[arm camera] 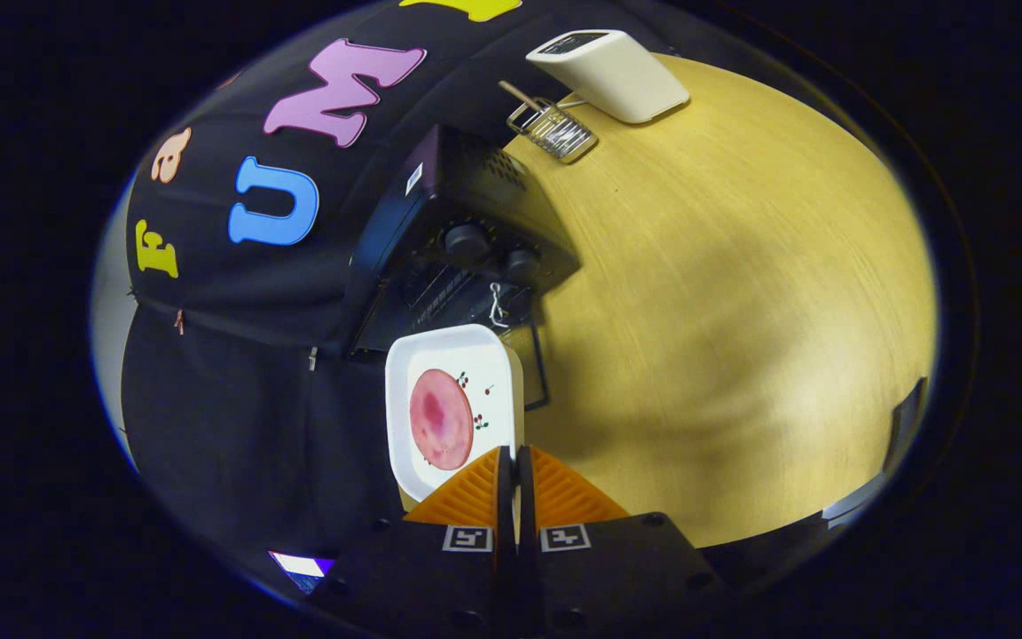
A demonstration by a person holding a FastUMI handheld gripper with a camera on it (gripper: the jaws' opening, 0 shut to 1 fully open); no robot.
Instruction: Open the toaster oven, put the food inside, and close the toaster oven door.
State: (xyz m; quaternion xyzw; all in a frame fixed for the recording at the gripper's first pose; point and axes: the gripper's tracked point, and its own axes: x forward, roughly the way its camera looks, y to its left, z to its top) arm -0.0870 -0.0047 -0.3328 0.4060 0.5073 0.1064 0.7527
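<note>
Clamped on the near rim of the white plate point(453, 404) by the gripper point(514, 479), fingers nearly together, carrying the pink food slice point(440, 419) edge-on, just short of the toaster oven point(449, 240), likely to slide it inside.

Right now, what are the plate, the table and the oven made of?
The plate, gripped at its rim by the gripper, looks like glazed ceramic or melamine: smooth, white, printed with little cherries. The table looks like pale wood or laminate, with fine grain lines and a matte finish. The oven seems to be dark painted metal with vent slots and likely plastic knobs.
</note>
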